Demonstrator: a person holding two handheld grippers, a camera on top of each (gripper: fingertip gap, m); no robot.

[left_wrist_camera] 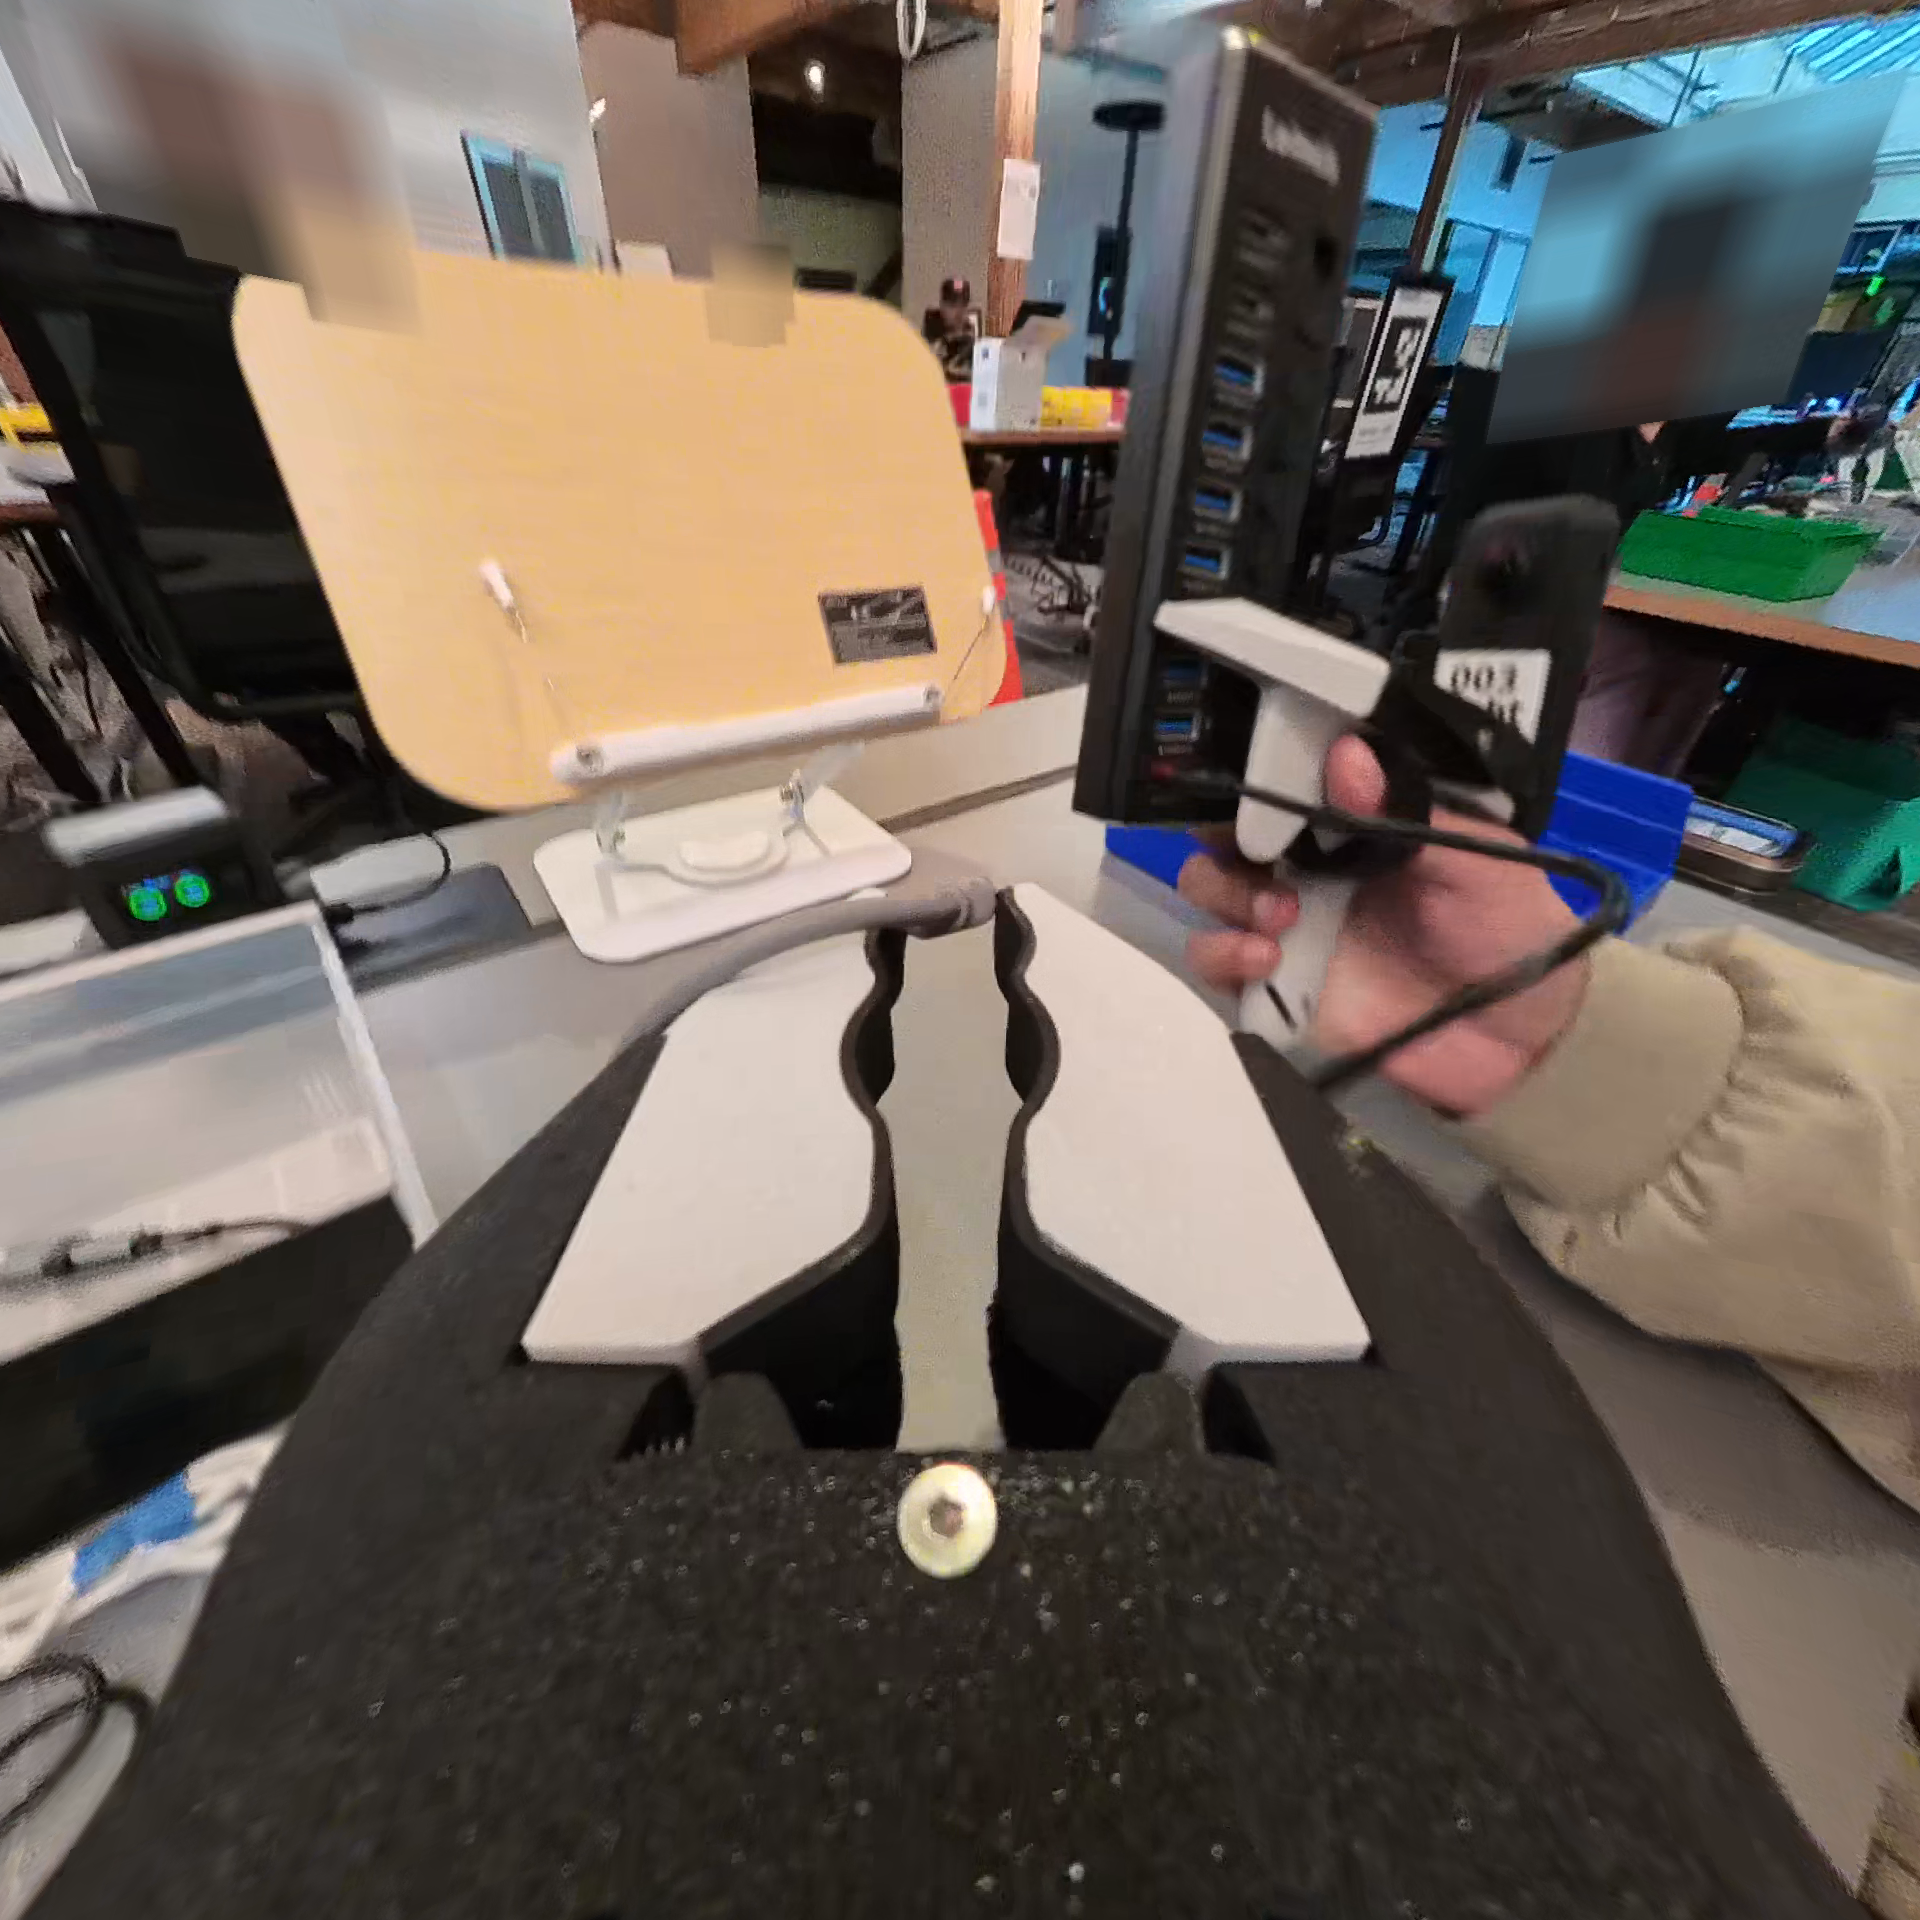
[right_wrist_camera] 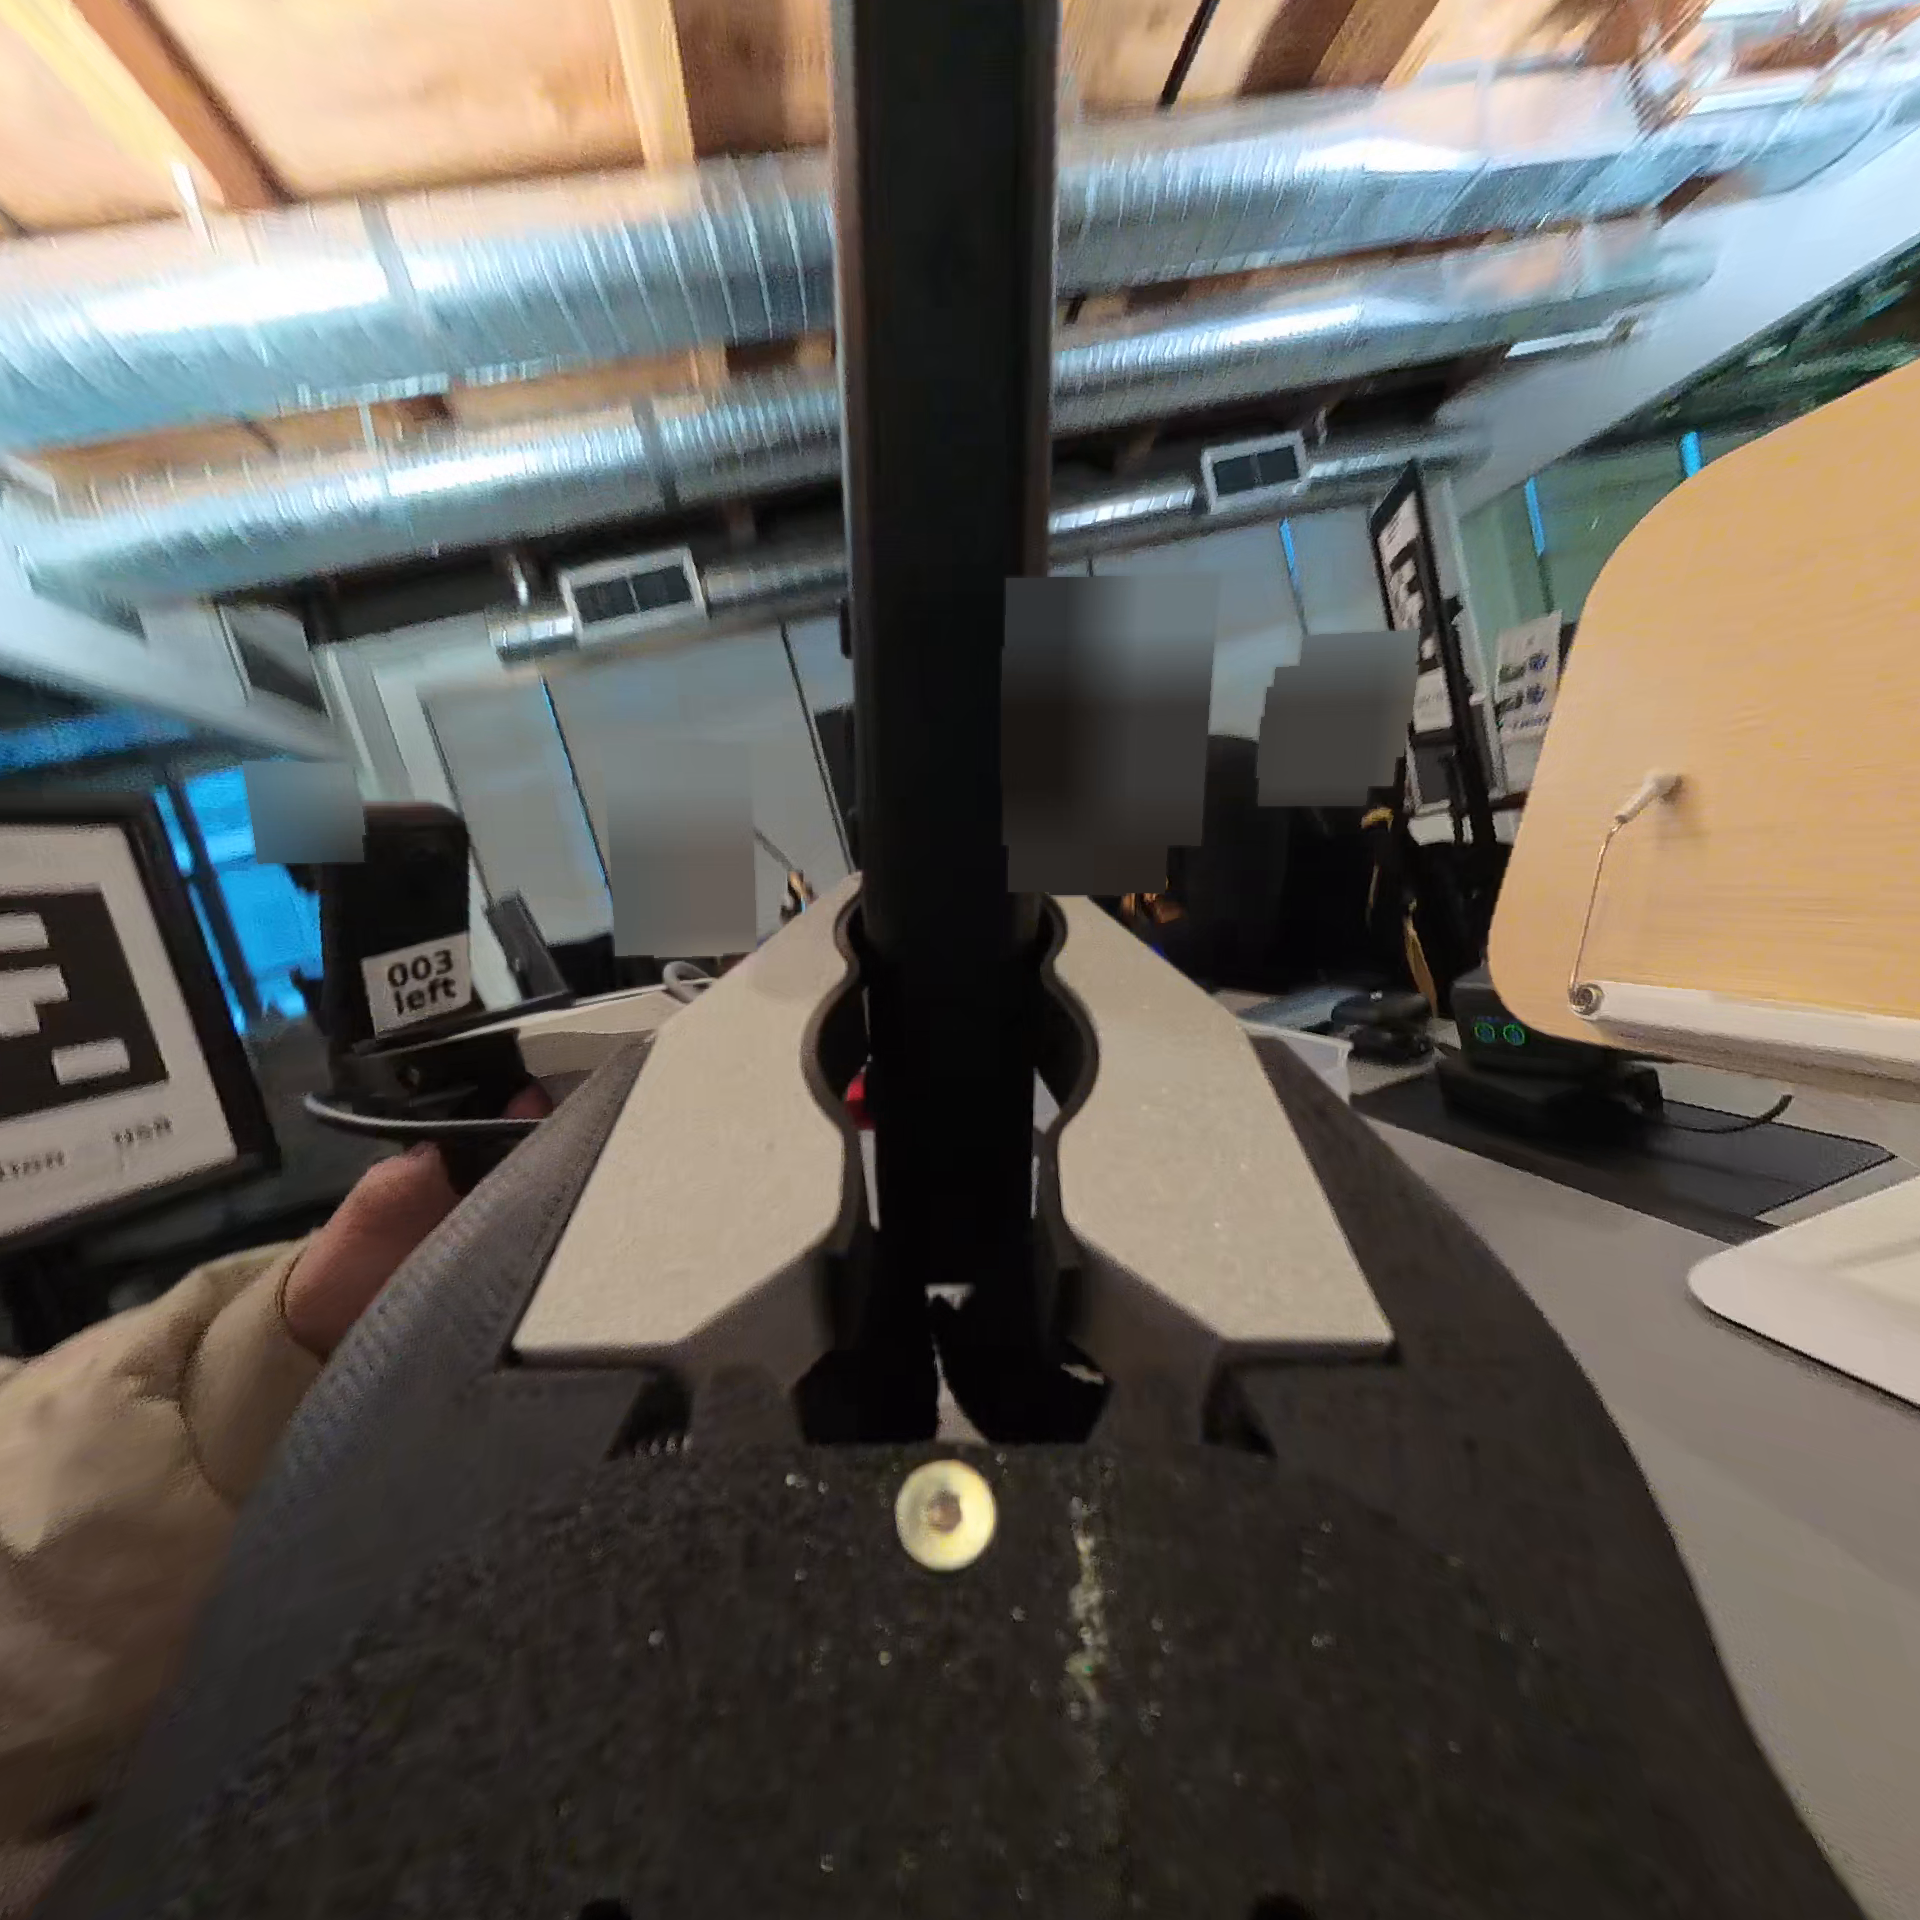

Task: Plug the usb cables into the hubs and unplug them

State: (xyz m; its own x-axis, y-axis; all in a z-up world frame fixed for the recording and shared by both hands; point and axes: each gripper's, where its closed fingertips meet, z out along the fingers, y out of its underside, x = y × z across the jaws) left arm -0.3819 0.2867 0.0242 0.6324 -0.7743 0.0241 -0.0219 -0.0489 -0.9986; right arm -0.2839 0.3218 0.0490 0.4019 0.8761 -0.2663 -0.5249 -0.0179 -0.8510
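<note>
My right gripper is shut on the lower end of a long black USB hub and holds it upright above the table. In the left wrist view the hub stands at upper right with a row of blue ports facing left, and a black cable hangs from its bottom end. The right gripper and the hand holding it also show there. My left gripper is shut on the plug end of a grey USB cable, below and left of the hub and apart from it.
A tilted wooden board on a white stand base stands ahead on the grey table. A blue bin and green bins are at right. A small black device with green lights and a clear box are at left. About 12 cm separates my left fingertips from my right.
</note>
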